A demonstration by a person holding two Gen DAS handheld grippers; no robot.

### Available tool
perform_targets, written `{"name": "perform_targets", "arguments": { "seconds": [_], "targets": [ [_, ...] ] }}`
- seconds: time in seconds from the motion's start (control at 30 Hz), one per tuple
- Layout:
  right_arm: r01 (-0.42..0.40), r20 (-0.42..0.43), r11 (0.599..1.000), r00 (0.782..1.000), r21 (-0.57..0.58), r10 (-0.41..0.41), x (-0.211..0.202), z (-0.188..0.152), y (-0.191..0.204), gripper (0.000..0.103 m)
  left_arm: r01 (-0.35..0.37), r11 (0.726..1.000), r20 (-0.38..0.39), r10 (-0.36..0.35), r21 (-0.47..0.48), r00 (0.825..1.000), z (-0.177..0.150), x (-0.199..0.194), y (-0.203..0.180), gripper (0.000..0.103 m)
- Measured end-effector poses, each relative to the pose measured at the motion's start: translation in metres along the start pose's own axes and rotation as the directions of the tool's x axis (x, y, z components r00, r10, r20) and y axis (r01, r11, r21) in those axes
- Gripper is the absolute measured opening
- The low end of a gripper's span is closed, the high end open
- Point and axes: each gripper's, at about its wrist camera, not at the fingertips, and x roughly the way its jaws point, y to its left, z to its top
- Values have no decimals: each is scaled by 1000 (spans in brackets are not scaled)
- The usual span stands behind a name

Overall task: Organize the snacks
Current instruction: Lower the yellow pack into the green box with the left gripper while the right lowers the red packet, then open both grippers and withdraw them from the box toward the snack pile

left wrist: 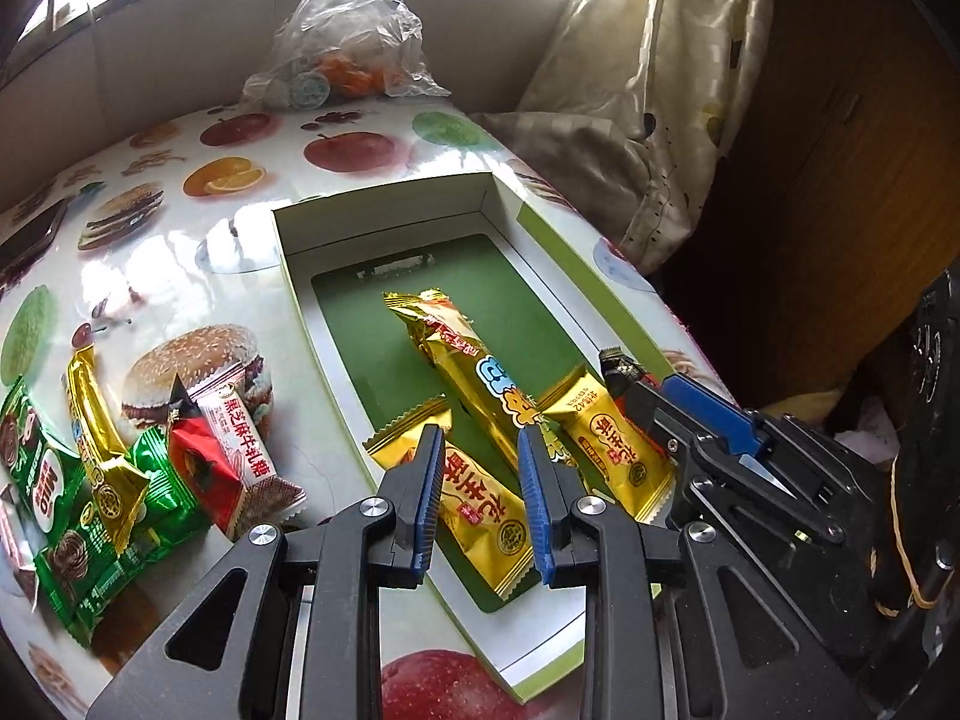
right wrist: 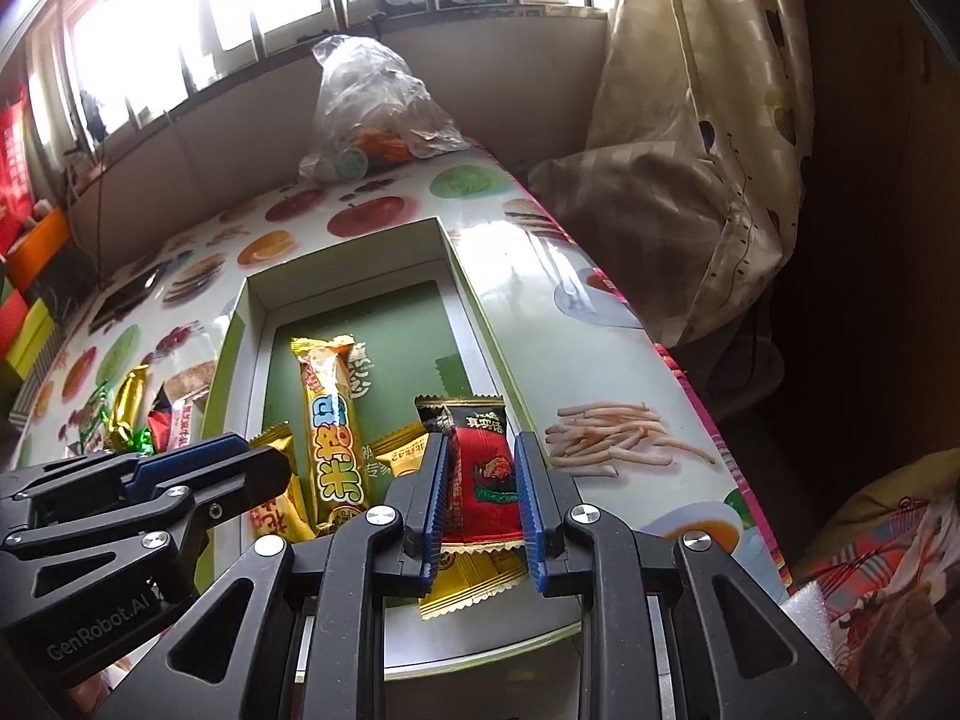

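Note:
An open shallow box with a green bottom lies on the fruit-print table. In it lie a long gold snack bar and two short gold packets. My left gripper is open and empty above the near gold packet. My right gripper is shut on a red and black snack packet and holds it over the box's near right part. A pile of green, gold and red packets lies left of the box.
A clear plastic bag with round things stands at the table's far edge. A cream curtain hangs at the right. A dark phone lies at the far left. Printed fries mark the table's right side.

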Motion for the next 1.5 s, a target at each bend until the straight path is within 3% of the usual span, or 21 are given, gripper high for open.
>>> {"name": "perform_targets", "arguments": {
  "seconds": [0.47, 0.6, 1.5],
  "targets": [
    [-12, 5, 1000, 1000, 5, 12, 1, 1, 1, 26, -13, 1000, -1, 13, -2, 1000, 0, 1, 1, 27],
    [-22, 7, 1000, 1000, 13, 22, 0, 1, 1, 30, -13, 1000, 7, 13, 0, 1000, -1, -2, 2, 41],
    [-44, 39, 999, 998, 15, 43, -20, -2, 18, 44, -79, 997, 101, 77, 13, 992, -18, -46, 18, 41]
  ]
}}
